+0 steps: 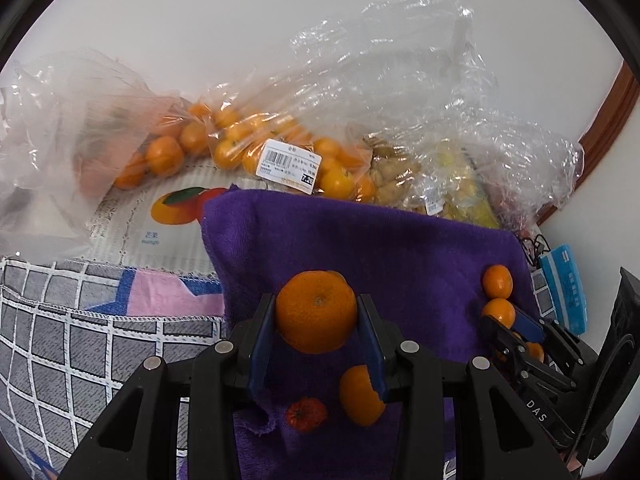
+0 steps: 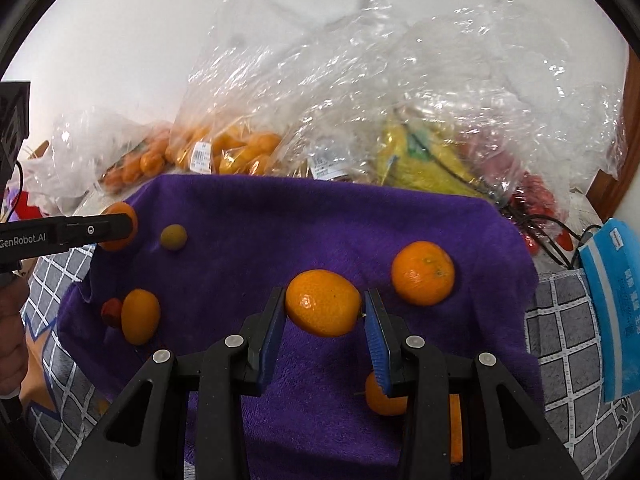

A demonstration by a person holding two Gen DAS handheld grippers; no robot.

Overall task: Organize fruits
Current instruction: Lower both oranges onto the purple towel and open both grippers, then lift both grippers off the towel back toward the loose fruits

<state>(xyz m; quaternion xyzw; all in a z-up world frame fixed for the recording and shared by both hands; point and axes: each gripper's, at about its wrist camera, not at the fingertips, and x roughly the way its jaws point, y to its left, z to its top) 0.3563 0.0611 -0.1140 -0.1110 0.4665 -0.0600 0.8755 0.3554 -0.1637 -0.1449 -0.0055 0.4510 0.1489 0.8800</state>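
The left claw (image 1: 317,316) has a large orange (image 1: 316,311) squeezed between its two blue pads, both pads touching the fruit's sides above the purple towel (image 1: 360,240). The right claw (image 2: 325,312) grips a second orange (image 2: 323,302) the same way — its left pad is pressed to the skin, its right pad meets the fruit at the very edge. Each claw stands at a middling width, set by the fruit it holds.

On the towel, a loose orange (image 2: 423,273) lies just right of the right claw's fruit, and another (image 2: 140,316) sits toward the towel's left edge, touching a small red fruit (image 2: 111,312) half hidden behind it. A small olive-coloured round fruit (image 2: 173,236) rests near the far left corner of the towel. A further orange (image 2: 380,400) is mostly covered by the right claw's finger.

Along the towel's far edge lie crinkled clear bags: one with small oranges and a price label (image 1: 289,165), one with yellow fruit (image 2: 420,160) — its contents are blurred by the plastic. A checked grey cloth (image 1: 80,340) covers the desk beside the towel, and a blue packet (image 2: 612,304) is cut off at the right edge.
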